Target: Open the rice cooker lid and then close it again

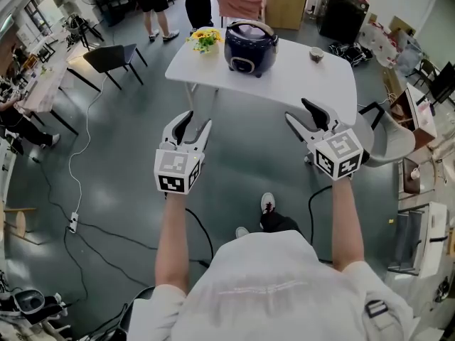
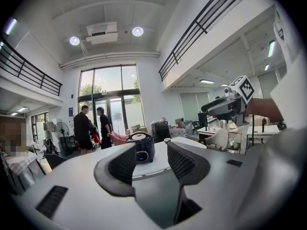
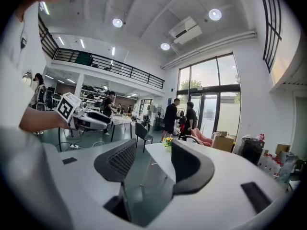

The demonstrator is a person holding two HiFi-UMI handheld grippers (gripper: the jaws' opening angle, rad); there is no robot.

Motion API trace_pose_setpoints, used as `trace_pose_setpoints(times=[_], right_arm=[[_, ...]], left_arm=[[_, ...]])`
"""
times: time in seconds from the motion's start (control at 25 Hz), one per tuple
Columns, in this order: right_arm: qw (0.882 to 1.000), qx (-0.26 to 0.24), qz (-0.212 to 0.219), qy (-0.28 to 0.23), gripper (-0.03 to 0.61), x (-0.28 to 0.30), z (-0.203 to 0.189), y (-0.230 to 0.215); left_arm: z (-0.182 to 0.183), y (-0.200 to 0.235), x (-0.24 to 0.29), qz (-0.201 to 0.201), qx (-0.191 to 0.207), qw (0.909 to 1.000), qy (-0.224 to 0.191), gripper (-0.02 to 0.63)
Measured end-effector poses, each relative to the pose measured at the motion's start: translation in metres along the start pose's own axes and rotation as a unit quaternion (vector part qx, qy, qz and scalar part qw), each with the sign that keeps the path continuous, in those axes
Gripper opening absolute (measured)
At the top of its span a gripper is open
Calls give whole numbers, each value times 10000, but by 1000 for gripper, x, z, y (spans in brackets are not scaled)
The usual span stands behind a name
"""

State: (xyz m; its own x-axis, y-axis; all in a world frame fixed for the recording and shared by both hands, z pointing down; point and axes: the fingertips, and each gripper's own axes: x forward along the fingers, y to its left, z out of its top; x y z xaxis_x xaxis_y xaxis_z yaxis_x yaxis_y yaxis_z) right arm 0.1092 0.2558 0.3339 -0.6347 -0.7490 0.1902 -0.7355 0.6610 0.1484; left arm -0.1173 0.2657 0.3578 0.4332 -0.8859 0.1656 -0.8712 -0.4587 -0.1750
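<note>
The white rectangular worktop (image 1: 284, 77) stands ahead of me on the grey floor (image 1: 245, 165); the dark blue rounded rice cooker (image 1: 250, 46) sits on the worktop's far middle, lid down, handle arched over its top; my left tongs (image 1: 196, 121) and right tongs (image 1: 297, 111) hover short of the worktop's near edge, well apart from the cooker, both released, jaws spread with nothing between them; a small bunch of yellow flowers (image 1: 205, 39) stands at the worktop's far left, just beside the cooker; a little round cup (image 1: 316, 55) sits toward the worktop's right.
</note>
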Motion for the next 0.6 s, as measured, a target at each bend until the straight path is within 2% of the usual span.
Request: trace_pose_setpoints(times=[0.2, 0.6], right_arm=[[10000, 87, 14, -4, 249, 3, -4, -1], [10000, 27, -57, -49, 252, 30, -4, -25]], left_arm=[[-6, 4, 1, 60, -6, 10000, 59, 253], [-10, 20, 28, 101, 108, 9999, 55, 259]])
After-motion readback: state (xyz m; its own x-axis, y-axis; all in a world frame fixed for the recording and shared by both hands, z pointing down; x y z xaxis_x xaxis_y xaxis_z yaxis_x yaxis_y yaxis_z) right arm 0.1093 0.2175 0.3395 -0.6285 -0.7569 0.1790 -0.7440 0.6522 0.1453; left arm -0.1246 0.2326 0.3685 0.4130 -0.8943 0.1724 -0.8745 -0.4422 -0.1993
